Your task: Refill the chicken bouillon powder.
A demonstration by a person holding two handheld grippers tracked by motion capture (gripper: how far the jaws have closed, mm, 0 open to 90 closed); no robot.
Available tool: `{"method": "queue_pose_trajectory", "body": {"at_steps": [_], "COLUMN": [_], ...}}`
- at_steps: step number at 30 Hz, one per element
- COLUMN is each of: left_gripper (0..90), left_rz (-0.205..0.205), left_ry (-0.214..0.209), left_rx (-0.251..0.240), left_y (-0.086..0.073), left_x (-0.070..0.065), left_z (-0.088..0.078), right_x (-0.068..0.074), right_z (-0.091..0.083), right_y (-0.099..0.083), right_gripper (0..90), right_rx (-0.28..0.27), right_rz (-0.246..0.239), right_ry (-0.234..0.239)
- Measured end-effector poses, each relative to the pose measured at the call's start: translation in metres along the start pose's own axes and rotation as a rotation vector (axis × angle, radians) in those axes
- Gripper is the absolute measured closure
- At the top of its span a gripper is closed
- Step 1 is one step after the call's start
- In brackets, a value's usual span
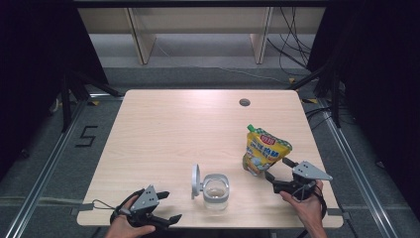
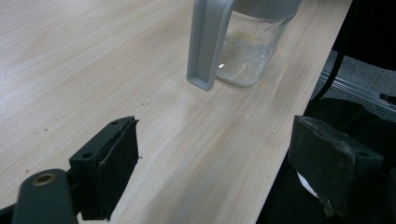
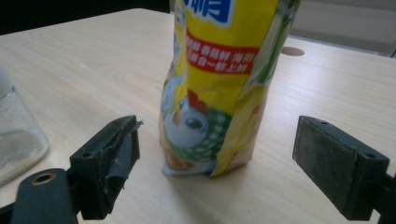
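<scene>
The left gripper [image 1: 166,208] is nearest, at the front edge of the table [image 1: 163,129], left of the jar [image 1: 216,191]. Its fingers [image 2: 109,163] are spread and nothing is between them. The jar is a clear glass one with a little pale powder at the bottom, and its grey lid [image 1: 196,181] stands open on the left side of it. The right gripper [image 1: 277,173] is to the right of the jar. Its fingers [image 3: 109,161] are spread wide. They are on both sides of the pouch [image 3: 219,88] but do not touch it. The yellow pouch [image 1: 265,148] stands upright on the table, just behind and to the right of the jar, with a green spout on top.
</scene>
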State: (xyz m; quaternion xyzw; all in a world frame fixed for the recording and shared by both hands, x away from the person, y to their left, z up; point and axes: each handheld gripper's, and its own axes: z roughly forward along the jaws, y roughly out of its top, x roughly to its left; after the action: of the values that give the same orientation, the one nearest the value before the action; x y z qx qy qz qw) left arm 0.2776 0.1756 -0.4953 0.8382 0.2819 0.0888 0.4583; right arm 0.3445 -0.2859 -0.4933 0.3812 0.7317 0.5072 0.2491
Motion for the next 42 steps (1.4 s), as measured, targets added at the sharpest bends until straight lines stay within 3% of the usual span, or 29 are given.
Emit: {"method": "queue_pose_trajectory", "body": {"at_steps": [1, 3, 4, 5, 7, 8, 10, 11, 12, 15, 16, 19, 20, 22, 23, 27, 29, 31, 32, 34, 35, 37, 39, 40, 41, 42], "left_gripper": [15.5, 15.5, 15.5, 15.5, 15.5, 15.5, 15.5, 15.5, 15.5, 15.5, 15.6, 15.6, 15.6, 15.6, 15.6, 15.6, 15.6, 15.6, 15.6, 15.6, 15.6, 15.6, 15.6, 15.6, 15.6, 15.6], "left_rz": [-0.001, -0.006, 0.000, -0.003, -0.002, -0.001, -0.002, 0.001, 0.019, 0.011, 0.030, 0.007, 0.008, 0.032, 0.011, 0.019, -0.003, 0.035, 0.024, 0.022, 0.022, 0.020, 0.031, 0.028, 0.036, 0.031], "left_ry": [0.001, -0.003, 0.000, 0.003, 0.006, -0.005, -0.016, -0.019, -0.010, -0.014, 0.000, -0.004, -0.004, 0.001, -0.008, -0.012, -0.014, -0.009, -0.021, -0.020, -0.019, -0.018, -0.026, -0.021, -0.024, -0.026], "left_rx": [-0.001, -0.004, -0.004, -0.004, 0.003, 0.007, -0.016, -0.012, 0.010, 0.002, 0.020, -0.002, -0.002, 0.023, 0.005, 0.006, -0.012, 0.020, 0.020, 0.021, 0.022, 0.008, 0.014, 0.024, 0.026, 0.023], "left_y": [0.000, 0.000, 0.000, -0.001, -0.001, -0.001, -0.001, -0.001, -0.001, -0.001, -0.001, -0.002, -0.002, -0.001, -0.001, -0.002, -0.002, -0.002, -0.001, -0.002, -0.002, -0.003, -0.002, -0.002, -0.002, -0.003], "left_x": [0.000, -0.001, 0.000, -0.001, -0.001, -0.002, -0.003, -0.004, -0.003, -0.003, -0.002, -0.003, -0.003, -0.001, -0.003, -0.003, -0.005, -0.002, -0.003, -0.004, -0.004, -0.005, -0.005, -0.005, -0.005, -0.005], "left_z": [0.000, 0.001, 0.001, 0.001, 0.002, 0.002, 0.003, 0.003, 0.002, 0.003, 0.002, 0.003, 0.004, 0.003, 0.003, 0.004, 0.006, 0.005, 0.005, 0.006, 0.006, 0.007, 0.007, 0.007, 0.007, 0.007], "right_x": [0.002, -0.003, 0.000, -0.002, 0.000, -0.003, 0.000, -0.002, 0.000, -0.002, 0.000, -0.001, -0.001, -0.004, -0.002, -0.006, -0.005, -0.006, -0.006, -0.009, -0.006, -0.004, -0.006, -0.005, -0.006, -0.005], "right_z": [0.000, 0.007, 0.007, 0.011, 0.014, 0.017, 0.020, 0.023, 0.024, 0.029, 0.031, 0.036, 0.037, 0.040, 0.041, 0.045, 0.046, 0.049, 0.051, 0.052, 0.052, 0.053, 0.056, 0.058, 0.059, 0.059], "right_y": [0.000, 0.001, 0.001, 0.001, 0.002, 0.002, 0.003, 0.003, 0.003, 0.004, 0.005, 0.005, 0.005, 0.005, 0.004, 0.005, 0.004, 0.004, 0.004, 0.005, 0.005, 0.006, 0.006, 0.006, 0.007, 0.006], "right_gripper": [15.7, 15.7, 15.7, 15.6, 15.7, 15.7, 15.7, 15.7, 15.7, 15.7, 15.6, 15.7, 16.1, 16.7, 17.0, 19.2, 20.4, 20.7, 21.2, 21.8, 22.1, 23.0, 23.7, 24.2, 24.3, 24.8], "right_rx": [0.008, -0.013, 0.005, -0.009, 0.000, -0.012, 0.006, 0.003, -0.002, -0.014, -0.016, -0.036, -0.016, -0.031, -0.036, -0.051, -0.063, -0.080, -0.090, -0.098, -0.086, -0.081, -0.094, -0.103, -0.114, -0.113], "right_rz": [0.036, 0.004, 0.032, -0.005, 0.018, -0.011, 0.007, -0.014, 0.026, -0.011, -0.002, 0.014, 0.010, -0.003, 0.031, -0.002, 0.016, 0.025, 0.023, -0.019, 0.020, 0.024, -0.004, 0.010, -0.014, 0.018], "right_ry": [0.000, 0.017, 0.004, 0.017, 0.029, 0.029, 0.034, 0.036, 0.042, 0.043, 0.043, 0.051, 0.040, 0.045, 0.050, 0.052, 0.048, 0.052, 0.046, 0.049, 0.050, 0.053, 0.060, 0.053, 0.048, 0.065]}}
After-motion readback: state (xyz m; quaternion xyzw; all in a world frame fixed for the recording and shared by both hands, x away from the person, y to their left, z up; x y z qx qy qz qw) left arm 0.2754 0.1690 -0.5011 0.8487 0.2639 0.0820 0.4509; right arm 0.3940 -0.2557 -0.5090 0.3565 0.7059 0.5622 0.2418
